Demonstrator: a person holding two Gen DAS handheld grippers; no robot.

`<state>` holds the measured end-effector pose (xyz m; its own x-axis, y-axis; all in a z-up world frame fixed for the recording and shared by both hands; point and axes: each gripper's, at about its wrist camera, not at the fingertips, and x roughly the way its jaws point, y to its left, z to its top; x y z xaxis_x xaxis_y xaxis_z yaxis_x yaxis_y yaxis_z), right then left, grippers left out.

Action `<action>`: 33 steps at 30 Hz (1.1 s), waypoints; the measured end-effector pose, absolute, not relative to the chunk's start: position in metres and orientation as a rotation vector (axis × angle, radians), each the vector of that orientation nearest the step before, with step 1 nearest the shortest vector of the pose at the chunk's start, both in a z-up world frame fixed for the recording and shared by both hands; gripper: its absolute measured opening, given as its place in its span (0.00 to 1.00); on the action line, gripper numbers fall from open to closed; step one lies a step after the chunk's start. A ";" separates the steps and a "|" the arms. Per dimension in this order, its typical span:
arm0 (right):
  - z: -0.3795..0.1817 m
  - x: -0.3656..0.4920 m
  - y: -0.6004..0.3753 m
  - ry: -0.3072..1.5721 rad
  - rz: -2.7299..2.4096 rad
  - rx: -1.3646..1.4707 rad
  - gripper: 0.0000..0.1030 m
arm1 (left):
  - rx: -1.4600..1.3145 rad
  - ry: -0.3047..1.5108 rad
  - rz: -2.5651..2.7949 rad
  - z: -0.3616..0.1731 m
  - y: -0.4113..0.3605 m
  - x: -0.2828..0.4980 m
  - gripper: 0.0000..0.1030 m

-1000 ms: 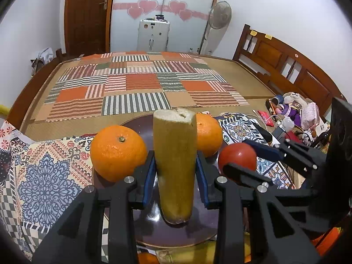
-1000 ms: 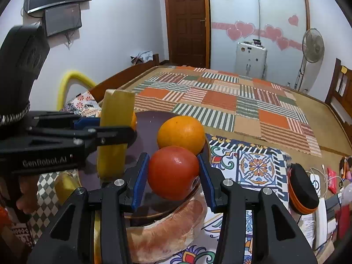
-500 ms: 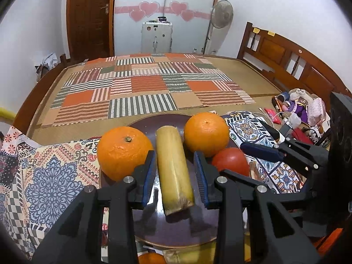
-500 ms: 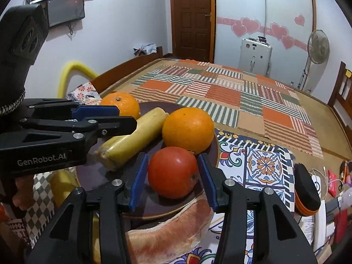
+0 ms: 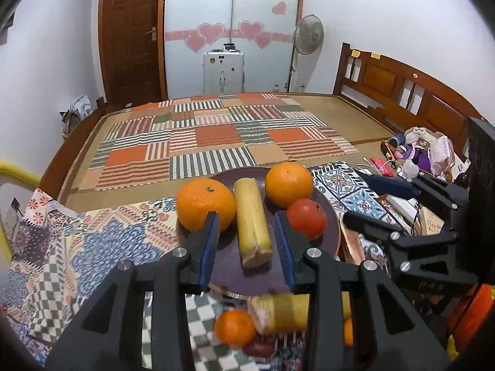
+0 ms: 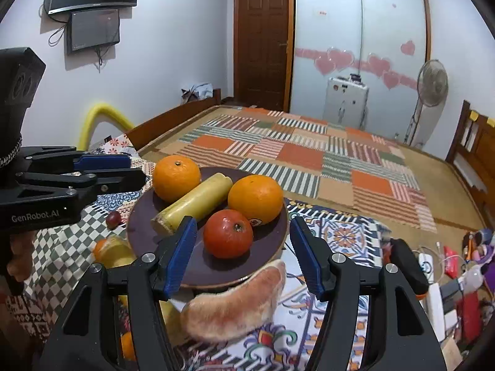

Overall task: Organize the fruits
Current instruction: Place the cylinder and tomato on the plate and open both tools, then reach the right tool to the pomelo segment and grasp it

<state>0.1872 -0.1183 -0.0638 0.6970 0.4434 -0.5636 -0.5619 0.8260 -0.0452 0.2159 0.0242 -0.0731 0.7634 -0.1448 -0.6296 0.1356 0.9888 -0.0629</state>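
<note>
A dark purple plate [image 5: 332, 225] [image 6: 139, 228] holds two oranges [image 5: 205, 204] [image 5: 289, 184], a yellow sugarcane piece [image 5: 252, 219] [image 6: 195, 201] lying flat, and a red tomato [image 5: 306, 218] [image 6: 227, 233]. My left gripper [image 5: 247, 247] is open and empty, its jaws on either side of the cane's near end, just above the plate. My right gripper [image 6: 243, 255] is open and empty, its jaws spread wide of the tomato, which rests on the plate.
Loose fruit lies on the patterned cloth in front of the plate: a small orange [image 5: 235, 327], another cane piece [image 5: 284, 312], a pomelo wedge [image 6: 238, 303] and a grape [image 6: 113, 219]. Clutter and cables [image 6: 448, 262] lie at the right. A bed lies beyond.
My left gripper laid the upright cane piece flat on the plate, opened and drew back. My right gripper let go of the tomato onto the plate and opened wide.
</note>
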 end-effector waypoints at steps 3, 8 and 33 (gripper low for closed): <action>-0.061 0.174 -0.120 0.544 0.562 -0.222 0.60 | -0.006 0.676 -0.140 -0.072 0.029 0.200 0.44; -0.067 0.160 -0.125 0.544 0.556 -0.225 0.64 | 0.005 0.688 -0.134 -0.077 0.036 0.177 0.47; -0.108 0.161 -0.139 0.664 0.554 -0.165 0.47 | -0.039 0.772 -0.121 -0.132 0.047 0.141 0.50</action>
<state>0.1612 -0.1393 -0.1078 0.6492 0.4340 -0.6247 -0.5368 0.8432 0.0280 0.1406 0.0471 -0.1325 0.7100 -0.1231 -0.6934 0.0947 0.9924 -0.0791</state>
